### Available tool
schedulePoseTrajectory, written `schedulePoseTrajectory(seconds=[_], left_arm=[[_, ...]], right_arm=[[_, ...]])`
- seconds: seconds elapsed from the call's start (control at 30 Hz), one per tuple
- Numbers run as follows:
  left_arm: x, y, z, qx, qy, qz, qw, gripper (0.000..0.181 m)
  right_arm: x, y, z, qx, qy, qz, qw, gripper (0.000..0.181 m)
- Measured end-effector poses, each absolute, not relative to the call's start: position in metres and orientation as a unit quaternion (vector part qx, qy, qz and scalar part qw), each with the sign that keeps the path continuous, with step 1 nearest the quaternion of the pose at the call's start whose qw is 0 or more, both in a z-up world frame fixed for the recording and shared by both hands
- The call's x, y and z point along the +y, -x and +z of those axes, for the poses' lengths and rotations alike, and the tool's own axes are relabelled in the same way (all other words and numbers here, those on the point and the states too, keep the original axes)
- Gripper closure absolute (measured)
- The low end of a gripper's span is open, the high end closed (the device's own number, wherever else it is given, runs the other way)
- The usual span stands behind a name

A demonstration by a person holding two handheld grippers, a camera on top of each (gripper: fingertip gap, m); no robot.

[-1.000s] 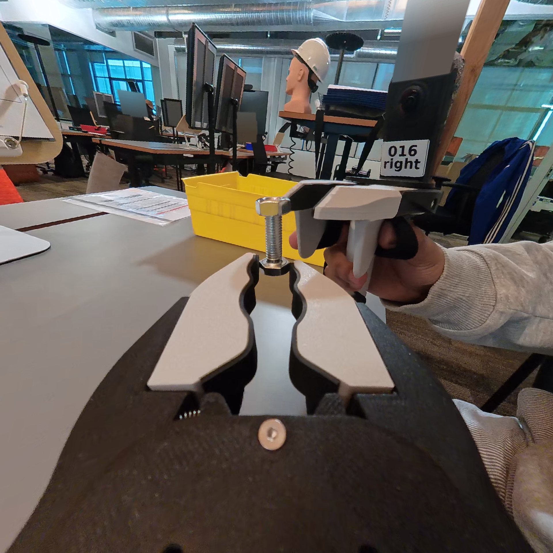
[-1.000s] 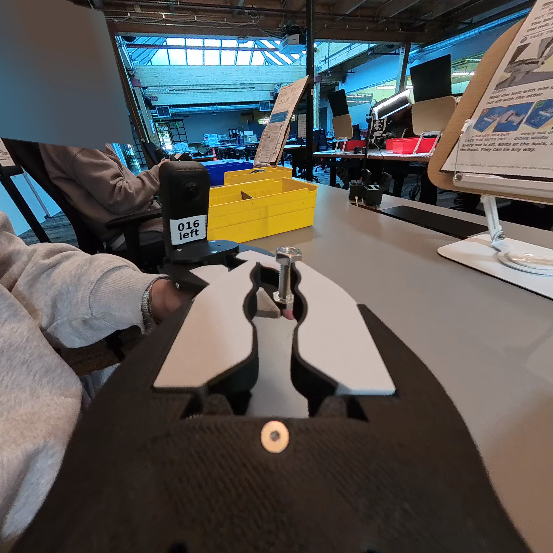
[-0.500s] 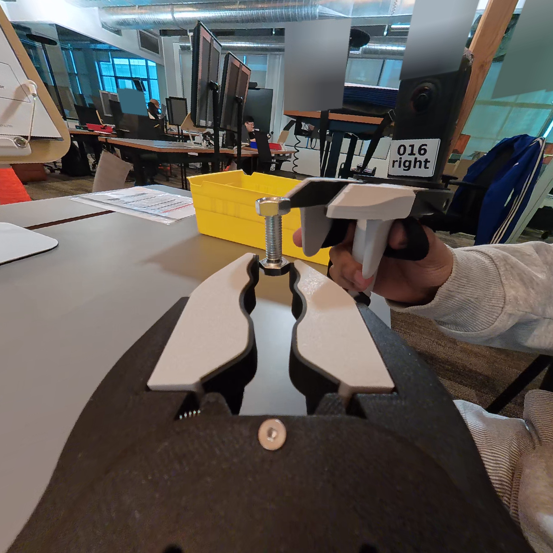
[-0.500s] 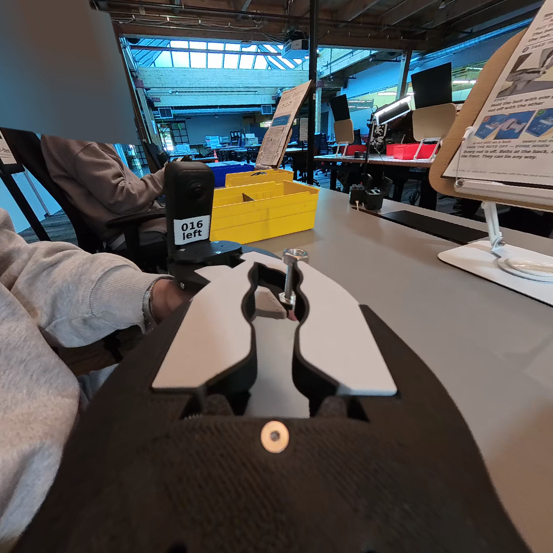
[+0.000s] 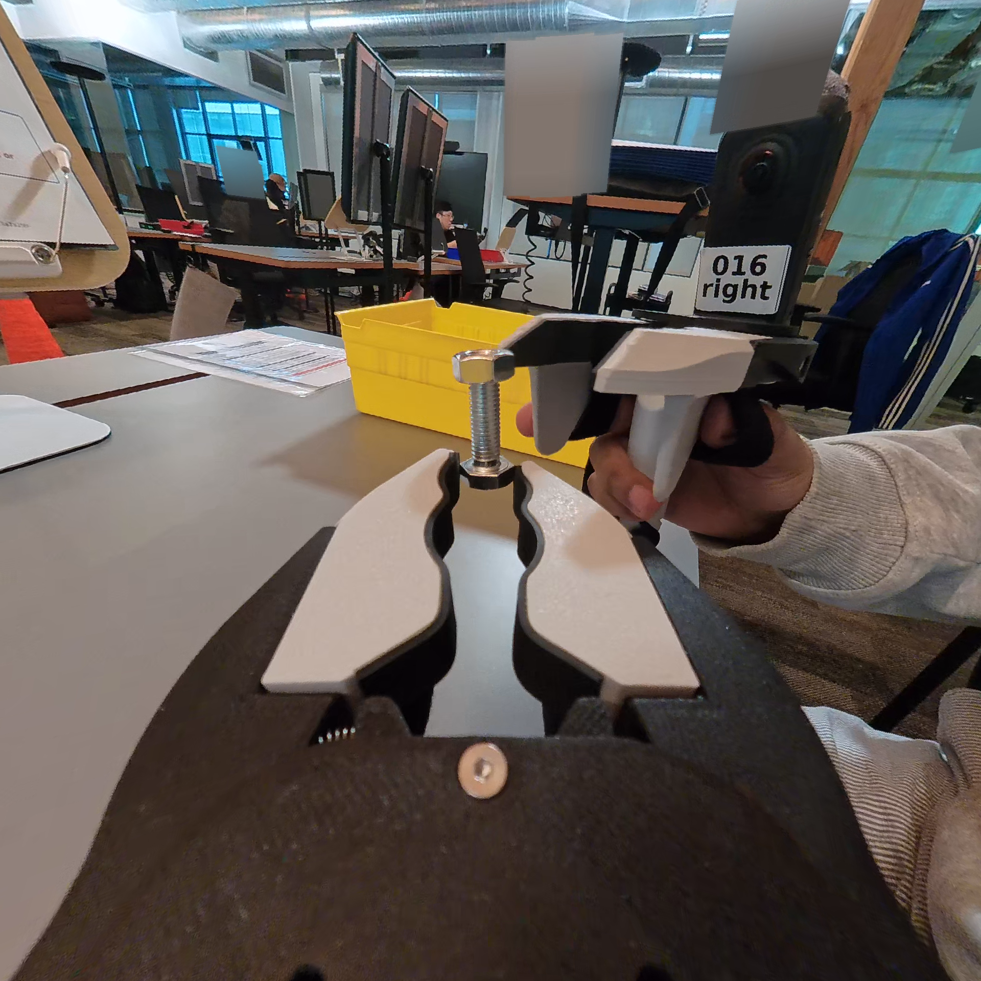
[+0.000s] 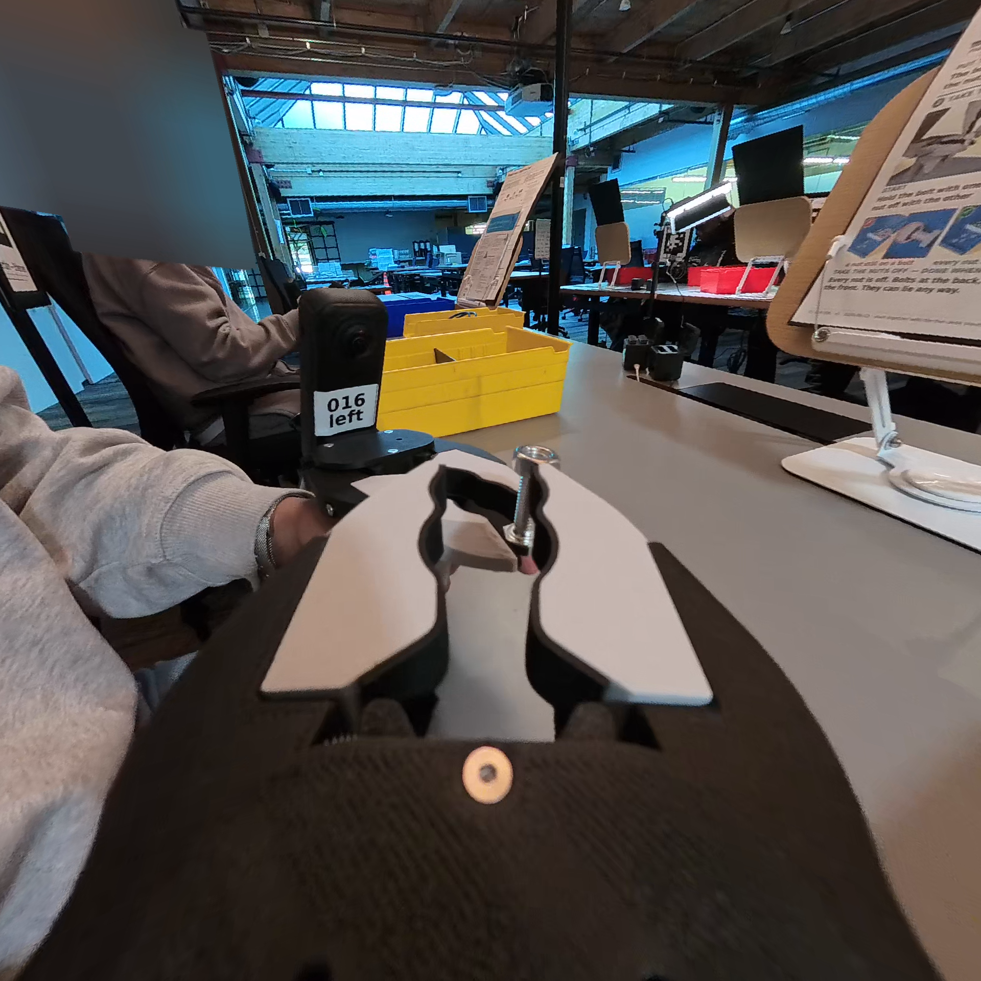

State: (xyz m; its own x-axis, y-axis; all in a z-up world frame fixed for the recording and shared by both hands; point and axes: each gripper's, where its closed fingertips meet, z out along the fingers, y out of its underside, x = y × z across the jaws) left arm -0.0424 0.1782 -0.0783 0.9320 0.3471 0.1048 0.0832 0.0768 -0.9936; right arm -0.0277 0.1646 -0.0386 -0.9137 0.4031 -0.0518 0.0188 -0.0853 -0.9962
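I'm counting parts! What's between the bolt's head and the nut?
Just the bare threaded shaft of the bolt, nothing else, from its head down to the nut in the left tongs. The left wrist view shows it best.

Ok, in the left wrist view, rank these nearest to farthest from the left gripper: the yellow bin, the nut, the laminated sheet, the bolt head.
1. Nut: clamped at the tips of the left gripper.
2. Bolt head: straight above the nut, held by the right gripper.
3. Yellow bin: behind the bolt, on the table.
4. Laminated sheet: back left, beyond the bin's near wall.
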Motion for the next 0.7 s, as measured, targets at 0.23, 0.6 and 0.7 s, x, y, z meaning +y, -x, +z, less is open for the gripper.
schedulePoseTrajectory(seconds=[0.23, 0.6, 0.7], left_arm=[[0.1781, 0.0427, -0.0788, -0.159, 0.675, 0.096, 0.714, 0.160], [0.1782, 0.0424, -0.0790, -0.157, 0.677, 0.096, 0.713, 0.160], [0.1780, 0.0425, -0.0788, -0.157, 0.676, 0.096, 0.713, 0.160]], right_arm=[[0.1657, 0.0313, -0.0389, -0.659, 0.168, 0.719, 0.142, 0.144], [0.1656, 0.0283, -0.0376, -0.658, 0.160, 0.723, 0.140, 0.153], [0.1669, 0.0322, -0.0370, -0.651, 0.169, 0.725, 0.149, 0.142]])
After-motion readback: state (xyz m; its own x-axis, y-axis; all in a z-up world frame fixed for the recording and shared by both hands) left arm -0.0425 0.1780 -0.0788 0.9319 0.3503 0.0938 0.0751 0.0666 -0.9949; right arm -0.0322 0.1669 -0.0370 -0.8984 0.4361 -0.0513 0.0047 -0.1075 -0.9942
